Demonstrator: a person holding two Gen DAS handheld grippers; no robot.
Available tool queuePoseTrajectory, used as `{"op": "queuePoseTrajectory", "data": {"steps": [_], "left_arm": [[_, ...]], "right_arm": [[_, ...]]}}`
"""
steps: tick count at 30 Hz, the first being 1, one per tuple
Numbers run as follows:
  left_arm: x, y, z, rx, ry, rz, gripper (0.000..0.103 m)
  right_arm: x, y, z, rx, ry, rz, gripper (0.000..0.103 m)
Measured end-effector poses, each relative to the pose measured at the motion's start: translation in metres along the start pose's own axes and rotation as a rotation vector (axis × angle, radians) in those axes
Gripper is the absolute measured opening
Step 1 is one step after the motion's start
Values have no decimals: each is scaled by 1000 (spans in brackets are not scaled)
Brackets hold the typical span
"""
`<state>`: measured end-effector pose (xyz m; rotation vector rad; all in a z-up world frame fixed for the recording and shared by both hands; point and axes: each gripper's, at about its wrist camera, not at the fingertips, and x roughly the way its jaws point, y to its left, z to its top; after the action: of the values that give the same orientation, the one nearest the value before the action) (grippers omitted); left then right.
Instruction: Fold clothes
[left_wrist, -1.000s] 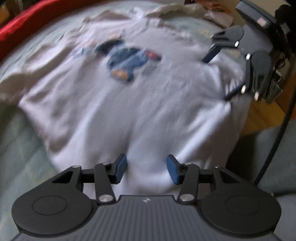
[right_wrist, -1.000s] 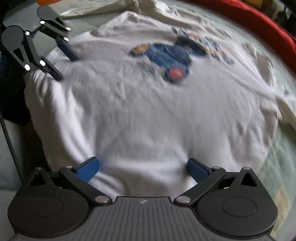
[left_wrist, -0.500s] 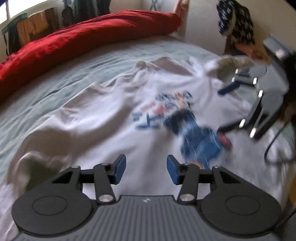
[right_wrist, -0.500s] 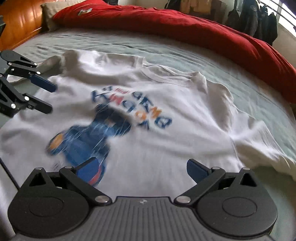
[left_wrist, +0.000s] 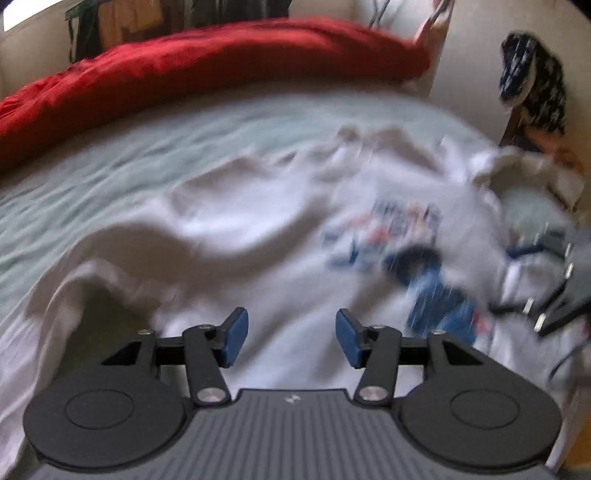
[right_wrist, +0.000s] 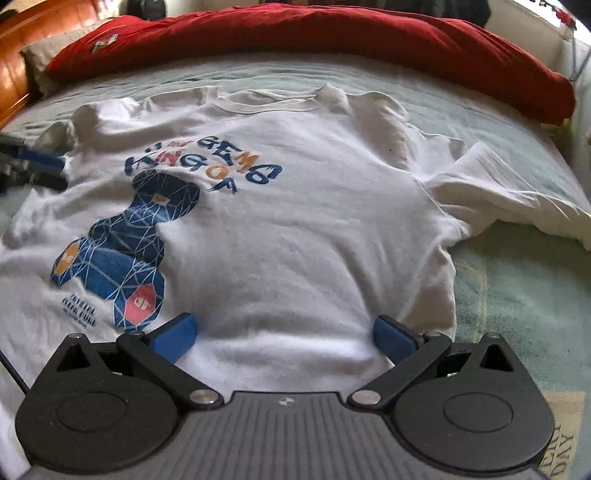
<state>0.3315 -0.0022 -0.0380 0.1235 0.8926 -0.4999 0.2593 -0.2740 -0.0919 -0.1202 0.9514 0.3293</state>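
A white T-shirt (right_wrist: 314, 229) with a blue figure and lettering print (right_wrist: 147, 221) lies face up and spread out on the bed, collar towards the red duvet. My right gripper (right_wrist: 284, 334) hovers over its lower right part, open wide, with nothing held. The left wrist view is blurred: my left gripper (left_wrist: 291, 332) hangs above the shirt (left_wrist: 240, 229) near a rumpled sleeve (left_wrist: 85, 280). Its jaws are opening with only cloth below them. Each gripper also shows in the other's view: the left gripper (right_wrist: 61, 171) at the shirt's left edge, the right gripper (left_wrist: 504, 278) as a blur at the right.
A red duvet (right_wrist: 332, 37) runs along the far side of the pale green bed sheet (right_wrist: 517, 295). A pillow (right_wrist: 37, 59) and wooden headboard (right_wrist: 14, 55) stand at the left. A dark patterned garment (left_wrist: 532, 85) hangs by the wall.
Both hands have swung and rolled, so the views now look across the shirt towards the red duvet instead of down on its body. The right gripper stays wide open.
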Motion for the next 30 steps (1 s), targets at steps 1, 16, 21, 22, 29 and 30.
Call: {"op": "queuePoseTrajectory", "data": {"steps": [1, 16, 21, 22, 29, 30], "left_arm": [[8, 0, 6, -3, -8, 1, 55], [29, 56, 97, 17, -47, 96, 36], [85, 82, 117, 180, 103, 78, 32], [91, 83, 115, 205, 124, 67, 32], [103, 78, 112, 319, 164, 77, 1], [104, 82, 116, 295, 150, 91, 1]], "right_arm": [[0, 1, 0, 7, -3, -6, 103], [-5, -6, 29, 43, 114, 25, 103], [-8, -11, 43, 99, 96, 43, 103], [-9, -11, 46, 103, 90, 46, 103], [-17, -15, 60, 71, 61, 36, 103], [-17, -16, 60, 78, 64, 38, 103]]}}
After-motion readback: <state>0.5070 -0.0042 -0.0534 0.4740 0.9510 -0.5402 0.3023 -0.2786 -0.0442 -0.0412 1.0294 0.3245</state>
